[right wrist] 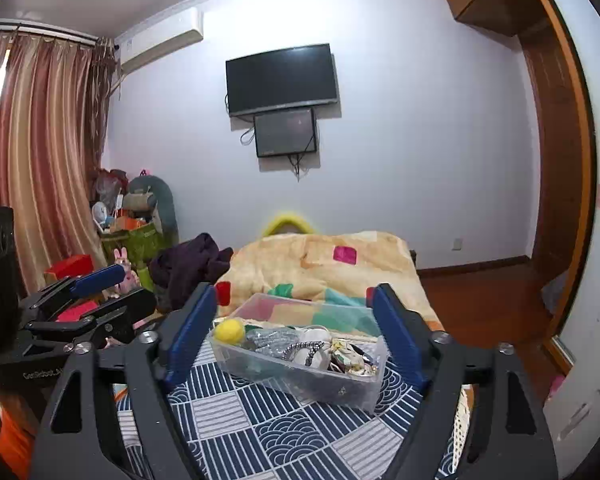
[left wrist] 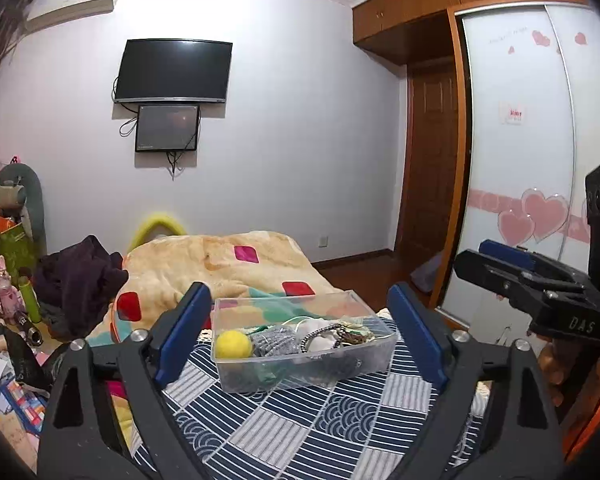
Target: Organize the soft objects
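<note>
Clear box lies crosswise, seemingly level, before both spread jaws.

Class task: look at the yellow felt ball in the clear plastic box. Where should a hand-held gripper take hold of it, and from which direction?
Grip the yellow ball across its middle, coming down from above. It sits at the left end of the open-topped clear box, whose walls block a sideways approach, and its top is uncovered. The left hand-held gripper, already open, is probably nearer.
</note>
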Action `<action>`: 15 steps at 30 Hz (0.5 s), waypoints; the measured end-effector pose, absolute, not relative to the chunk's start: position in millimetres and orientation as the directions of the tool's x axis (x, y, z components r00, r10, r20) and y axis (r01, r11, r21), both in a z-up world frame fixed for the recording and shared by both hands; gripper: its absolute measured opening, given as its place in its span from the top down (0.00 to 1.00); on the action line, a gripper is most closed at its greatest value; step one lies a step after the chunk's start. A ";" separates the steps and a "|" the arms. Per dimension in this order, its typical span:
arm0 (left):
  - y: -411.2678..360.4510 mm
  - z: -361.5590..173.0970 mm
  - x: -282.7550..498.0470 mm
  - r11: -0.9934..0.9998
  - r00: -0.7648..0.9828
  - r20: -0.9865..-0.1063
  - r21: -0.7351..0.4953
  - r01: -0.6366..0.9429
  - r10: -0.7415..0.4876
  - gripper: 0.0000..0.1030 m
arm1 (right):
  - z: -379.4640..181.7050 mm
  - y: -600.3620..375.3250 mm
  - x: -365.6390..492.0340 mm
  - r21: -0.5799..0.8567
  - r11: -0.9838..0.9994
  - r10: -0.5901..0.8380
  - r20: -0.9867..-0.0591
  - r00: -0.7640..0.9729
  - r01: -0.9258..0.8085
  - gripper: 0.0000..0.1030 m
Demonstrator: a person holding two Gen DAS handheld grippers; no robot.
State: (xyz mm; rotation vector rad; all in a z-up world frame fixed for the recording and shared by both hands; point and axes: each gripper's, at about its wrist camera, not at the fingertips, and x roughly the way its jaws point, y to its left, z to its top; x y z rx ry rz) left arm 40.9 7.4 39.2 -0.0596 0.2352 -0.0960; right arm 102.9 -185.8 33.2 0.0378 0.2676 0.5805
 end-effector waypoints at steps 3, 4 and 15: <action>7.0 41.1 28.8 0.993 0.973 -0.206 -0.082 0.087 -0.102 0.03 | 32.7 -184.0 97.5 0.105 0.841 0.540 -0.227 0.811 -0.531 0.17; 6.7 41.9 25.0 0.994 0.976 -0.195 -0.082 0.078 -0.093 0.03 | 32.5 -183.8 95.7 0.104 0.842 0.538 -0.224 0.813 -0.529 0.16; 11.4 44.6 8.3 0.991 0.983 -0.165 -0.114 0.065 -0.083 0.01 | 29.0 -191.3 74.6 0.116 0.854 0.519 -0.169 0.838 -0.506 0.01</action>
